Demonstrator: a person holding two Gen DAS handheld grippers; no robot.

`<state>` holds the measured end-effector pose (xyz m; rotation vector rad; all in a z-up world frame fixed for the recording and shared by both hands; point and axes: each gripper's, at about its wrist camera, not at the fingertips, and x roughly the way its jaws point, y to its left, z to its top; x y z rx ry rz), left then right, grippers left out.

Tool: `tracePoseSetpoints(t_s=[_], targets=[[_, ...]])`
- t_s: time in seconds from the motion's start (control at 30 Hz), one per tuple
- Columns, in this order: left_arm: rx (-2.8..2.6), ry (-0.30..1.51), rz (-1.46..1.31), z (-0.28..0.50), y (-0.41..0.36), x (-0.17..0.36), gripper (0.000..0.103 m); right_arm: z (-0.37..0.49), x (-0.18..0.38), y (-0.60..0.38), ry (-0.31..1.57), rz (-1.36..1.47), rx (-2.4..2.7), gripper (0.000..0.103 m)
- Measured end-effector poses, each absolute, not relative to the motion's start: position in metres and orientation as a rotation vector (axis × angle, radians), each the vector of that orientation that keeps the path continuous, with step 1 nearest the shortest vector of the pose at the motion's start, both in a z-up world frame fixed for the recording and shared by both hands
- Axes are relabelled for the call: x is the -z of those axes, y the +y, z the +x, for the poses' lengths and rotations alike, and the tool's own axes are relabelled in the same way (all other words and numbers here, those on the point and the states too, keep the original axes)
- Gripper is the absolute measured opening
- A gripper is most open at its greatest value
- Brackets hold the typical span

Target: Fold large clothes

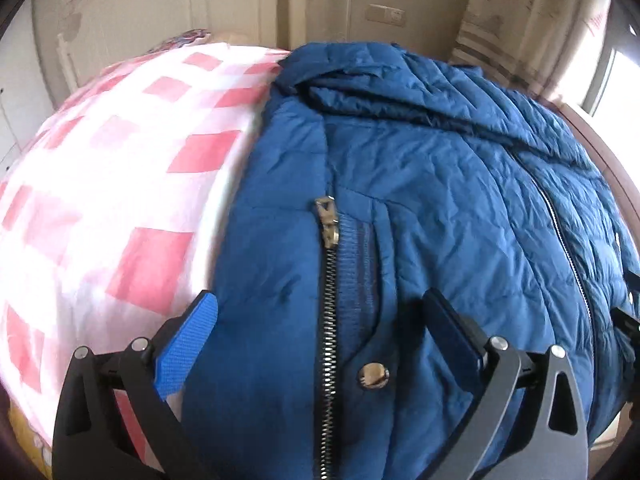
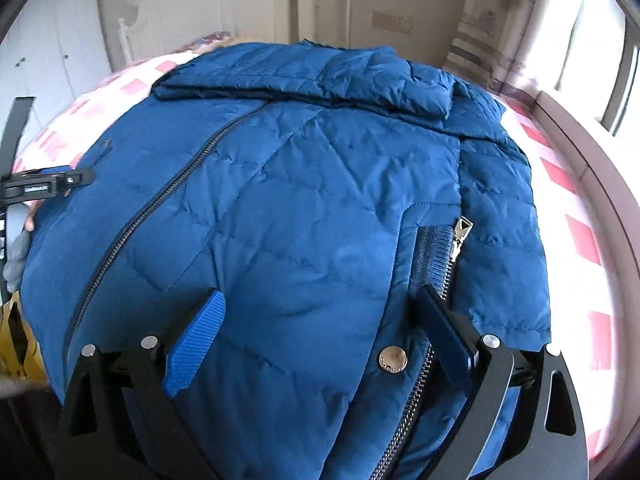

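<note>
A blue quilted jacket (image 1: 420,184) lies on a bed with a pink-and-white checked sheet (image 1: 100,200). A folded part, sleeve or hood, lies across its far end (image 2: 320,76). My left gripper (image 1: 320,304) is open over the jacket's near left edge, straddling a side zipper with a metal pull (image 1: 329,220) and a snap button (image 1: 373,374). My right gripper (image 2: 322,296) is open over the near right edge, beside another zipper pull (image 2: 460,236) and snap (image 2: 393,359). The main zipper (image 2: 160,204) runs between them. The left gripper (image 2: 48,182) also shows at the right wrist view's left edge.
A white headboard (image 2: 200,4) stands at the far end of the bed. A wooden rail (image 2: 596,188) borders the bed's right side below a window (image 2: 624,80). White cupboard doors (image 2: 52,52) are at the left. Something yellow (image 2: 16,344) sits low on the left.
</note>
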<state>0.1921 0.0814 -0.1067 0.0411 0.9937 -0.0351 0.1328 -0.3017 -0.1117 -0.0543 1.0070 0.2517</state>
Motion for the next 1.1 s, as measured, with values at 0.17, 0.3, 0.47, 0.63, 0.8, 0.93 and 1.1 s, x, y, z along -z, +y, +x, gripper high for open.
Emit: tracePoseSetpoints(t_s=[0.17,0.3,0.47,0.63,0.8,0.93,1.1], targets=[[0.113,0.908,0.050,0.163,0.063,0.088,0.101,0.113,0.085,-0.273,0.914,-0.089,-0.335,0.092],[0.231,0.890,0.148,0.135,0.025,0.091,0.101,0.102,0.097,-0.244,0.930,-0.180,-0.433,0.092],[0.199,0.867,0.260,0.128,0.002,0.113,0.101,0.102,0.115,-0.253,0.940,-0.100,-0.441,0.096],[0.220,0.913,0.220,0.132,0.016,0.111,0.101,0.098,0.110,-0.256,0.967,-0.142,-0.450,0.096],[0.206,0.926,0.114,0.119,0.049,0.101,0.101,0.078,0.105,-0.280,0.960,-0.130,-0.450,0.096],[0.157,0.935,0.146,0.105,0.073,0.110,0.101,0.061,0.111,-0.299,0.942,-0.119,-0.456,0.097],[0.116,0.926,0.109,0.096,0.077,0.106,0.100,0.051,0.105,-0.299,0.942,-0.122,-0.386,0.097]])
